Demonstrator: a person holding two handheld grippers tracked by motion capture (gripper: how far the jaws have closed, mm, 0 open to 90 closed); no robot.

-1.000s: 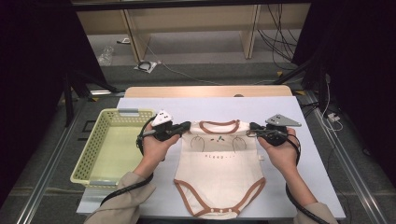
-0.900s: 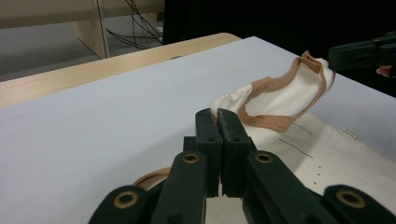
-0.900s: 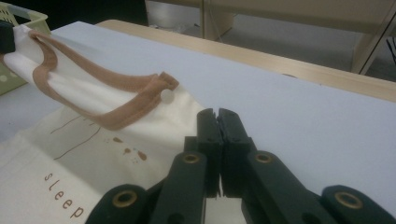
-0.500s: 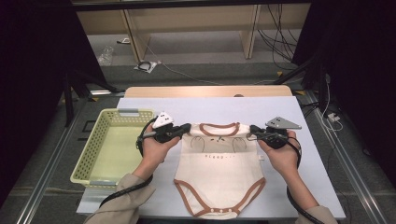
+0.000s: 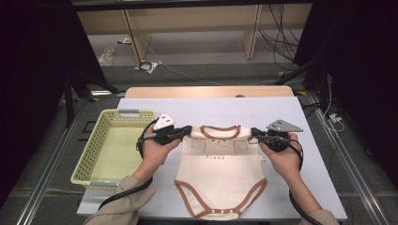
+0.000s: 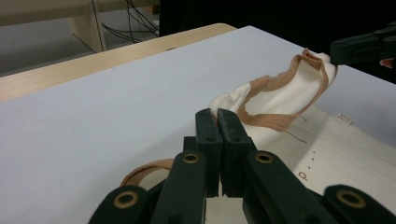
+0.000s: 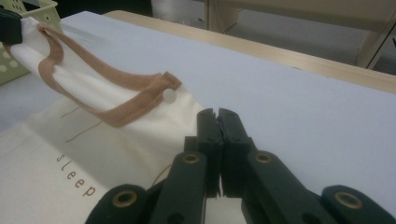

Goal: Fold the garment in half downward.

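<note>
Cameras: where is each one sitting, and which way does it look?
High view: above the person's side, looking forward and down at the table, baby bodysuit and basket; forearms, both hands show.
Left gripper view: rides the left gripper, looking along its shut jaws at the bodysuit's shoulder.
Right gripper view: rides the right gripper, looking likewise.
Shared: both gripper views show the brown neckline.
</note>
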